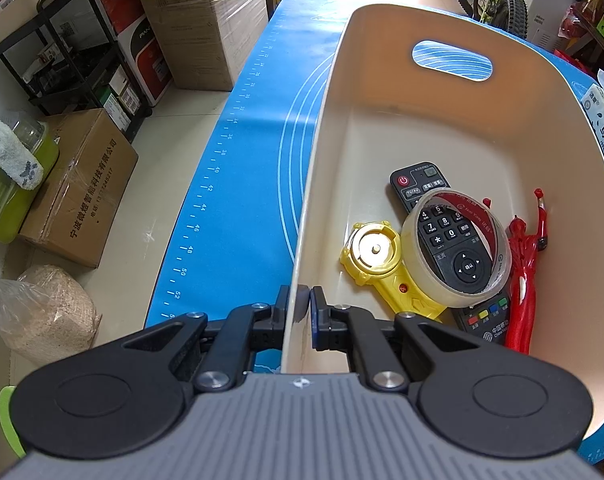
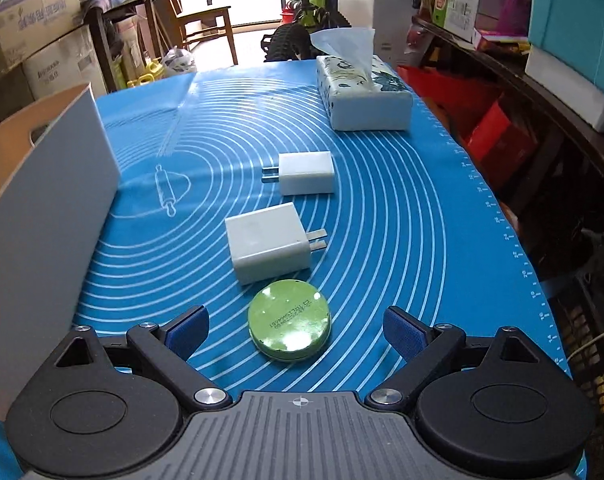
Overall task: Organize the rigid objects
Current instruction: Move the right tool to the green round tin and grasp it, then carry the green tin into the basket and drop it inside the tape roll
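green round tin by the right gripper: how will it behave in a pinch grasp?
The green tin looks rigid, so it probably won't deform between the open right gripper. Its glossy lid shows glare, so the curved rim may slip between flat pads. It lies flat on the blue mat, so it is unlikely to roll unless tipped on edge.

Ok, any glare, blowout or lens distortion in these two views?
Left wrist: fisheye bows the blue mat's ruler edge; floor beyond the bin is blown out. Right wrist: glare spot on the green disc; bright doorway behind; both sharp.
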A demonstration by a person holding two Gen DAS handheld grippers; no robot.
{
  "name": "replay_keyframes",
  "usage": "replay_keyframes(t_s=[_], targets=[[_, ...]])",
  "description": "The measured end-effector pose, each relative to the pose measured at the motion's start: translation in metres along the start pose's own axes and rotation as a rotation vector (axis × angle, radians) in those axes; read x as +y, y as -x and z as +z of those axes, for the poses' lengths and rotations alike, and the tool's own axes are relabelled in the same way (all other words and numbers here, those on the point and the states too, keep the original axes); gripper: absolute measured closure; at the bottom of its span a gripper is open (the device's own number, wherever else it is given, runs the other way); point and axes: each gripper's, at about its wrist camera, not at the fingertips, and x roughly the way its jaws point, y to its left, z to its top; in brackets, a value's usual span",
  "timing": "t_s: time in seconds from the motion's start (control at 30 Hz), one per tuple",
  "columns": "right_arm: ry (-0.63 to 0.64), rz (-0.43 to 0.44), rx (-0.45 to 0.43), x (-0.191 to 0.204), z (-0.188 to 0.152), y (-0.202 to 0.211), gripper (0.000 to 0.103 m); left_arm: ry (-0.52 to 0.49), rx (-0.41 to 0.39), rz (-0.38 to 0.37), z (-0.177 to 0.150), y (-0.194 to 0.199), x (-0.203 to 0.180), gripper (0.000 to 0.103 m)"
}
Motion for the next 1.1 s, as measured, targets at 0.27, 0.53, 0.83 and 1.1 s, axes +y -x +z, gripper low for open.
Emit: replay_keyframes(t_s=[0.27, 0.53, 0.83, 1.1], targets=[[-0.044, -0.017, -0.005, -0.004, -0.001, -0.014, 0.029, 0.001, 0.000, -0.001, 0.000, 0.000, 0.000, 0.092], [-0.029, -0.063, -0.032, 0.013, -0.006, -0.015, 0.048, -0.003, 0.000, 0.002, 0.000, 0.000, 0.000, 0.092], [-0.062, -0.062, -0.104, 0.010, 0.001, 0.005, 0.048, -0.003, 0.000, 0.003, 0.000, 0.000, 0.001, 0.092], [-0.075, -0.036, -0.201, 0.021, 0.026, 0.040, 0.048, -0.003, 0.000, 0.003, 0.000, 0.000, 0.000, 0.092]])
